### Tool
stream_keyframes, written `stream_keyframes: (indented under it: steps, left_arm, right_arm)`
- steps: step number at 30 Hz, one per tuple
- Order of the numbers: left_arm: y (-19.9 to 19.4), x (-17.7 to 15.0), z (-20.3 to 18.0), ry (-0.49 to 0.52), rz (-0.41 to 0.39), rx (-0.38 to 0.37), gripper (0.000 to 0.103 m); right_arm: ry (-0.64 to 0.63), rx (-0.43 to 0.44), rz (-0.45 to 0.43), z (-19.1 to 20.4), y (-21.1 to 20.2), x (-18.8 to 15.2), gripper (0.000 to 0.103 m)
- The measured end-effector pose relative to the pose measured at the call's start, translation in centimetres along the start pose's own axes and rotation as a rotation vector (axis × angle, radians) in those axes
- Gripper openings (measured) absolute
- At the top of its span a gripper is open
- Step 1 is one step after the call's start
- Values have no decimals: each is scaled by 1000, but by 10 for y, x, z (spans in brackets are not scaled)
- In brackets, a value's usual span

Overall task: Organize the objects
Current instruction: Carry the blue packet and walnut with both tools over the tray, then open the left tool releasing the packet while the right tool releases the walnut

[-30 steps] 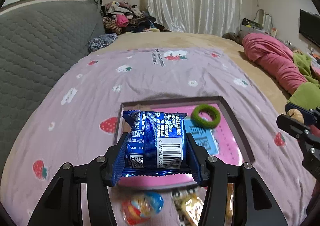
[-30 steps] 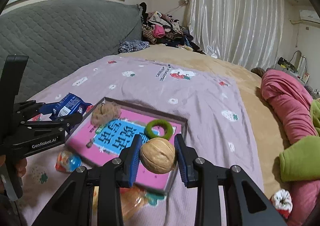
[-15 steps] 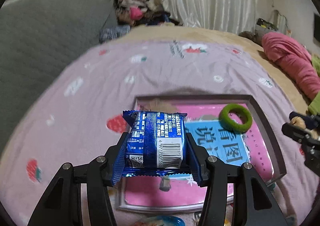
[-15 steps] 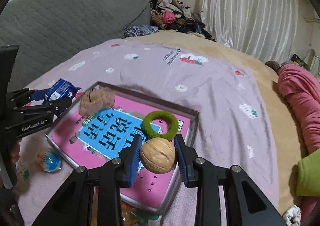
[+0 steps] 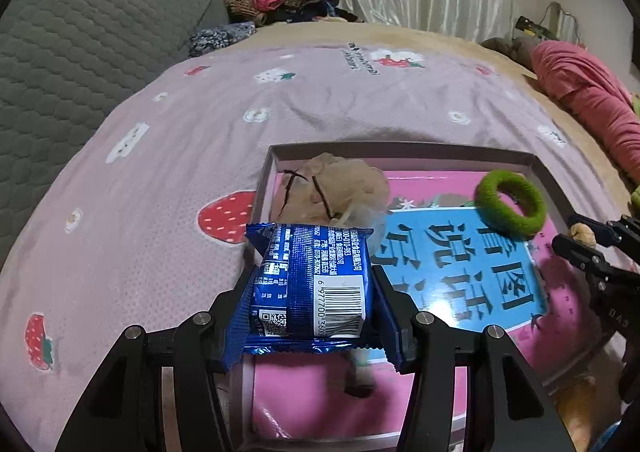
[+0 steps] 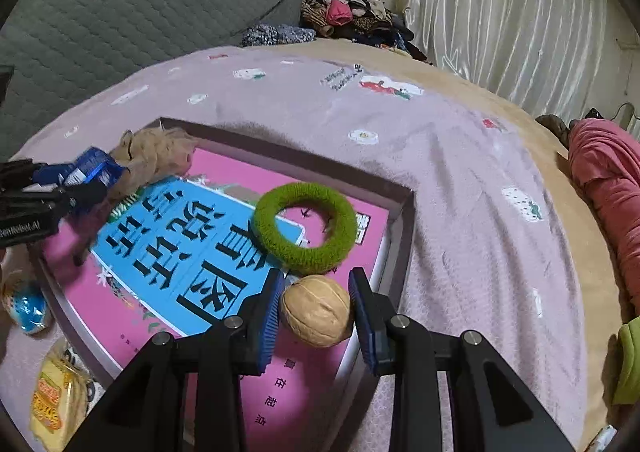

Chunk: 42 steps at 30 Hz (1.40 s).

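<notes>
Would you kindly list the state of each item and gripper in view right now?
Left gripper: shut on blue snack packet, above tray.
Right gripper: shut on walnut, above tray.
Green hair ring: lying in tray.
Beige scrunchie: in tray corner.

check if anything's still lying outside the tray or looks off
Two wrapped snacks lie on the bedspread outside the tray: a blue sweet and a yellow packet by its near left corner. Nothing looks spilled or damaged.
</notes>
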<state>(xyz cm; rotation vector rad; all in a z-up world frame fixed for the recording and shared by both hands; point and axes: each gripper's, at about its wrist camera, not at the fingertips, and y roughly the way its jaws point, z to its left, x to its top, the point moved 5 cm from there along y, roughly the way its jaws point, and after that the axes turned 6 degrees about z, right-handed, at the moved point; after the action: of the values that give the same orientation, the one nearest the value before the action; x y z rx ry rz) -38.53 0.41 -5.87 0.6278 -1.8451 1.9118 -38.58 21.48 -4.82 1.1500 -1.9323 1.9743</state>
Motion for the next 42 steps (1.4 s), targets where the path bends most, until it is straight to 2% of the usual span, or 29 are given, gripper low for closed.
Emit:
stream_keyframes:
  steps: [3,6,9,15,21,27,31,34,42]
  left_arm:
    - [3,-1,-4,0,15,-45,56]
    - [8,-3,-8,17,39,-39,56]
    - [11,-5,-10,22,57,-3,56]
    - [23,-10,-9,15,104,-18,57]
    - [23,-10,-9,9,104,-21,57]
    - [20,-10,-3,-16,107,-25,57]
    - [20,-11,-3,-11,114,-21,58]
    - [18,-11,-3,-13,120,-15,62]
    - [4,-8,3,-28,90,-30,67]
  right_arm:
    - [7,-14,-2,-2,5,-2,34]
    - [8,7,10,-2,10,-3,34]
    - [-15,-19,19,-1,16,-4,34]
    - [9,4,35,-5,19,-5,34]
    - [11,-4,39,-5,19,-6,35]
    - [20,6,24,-6,15,-5,46]
    - [24,10,20,-6,14,-4,49]
    - [24,2,17,-6,12,-5,53]
    - [48,16,-12,-9,-3,-5,57]
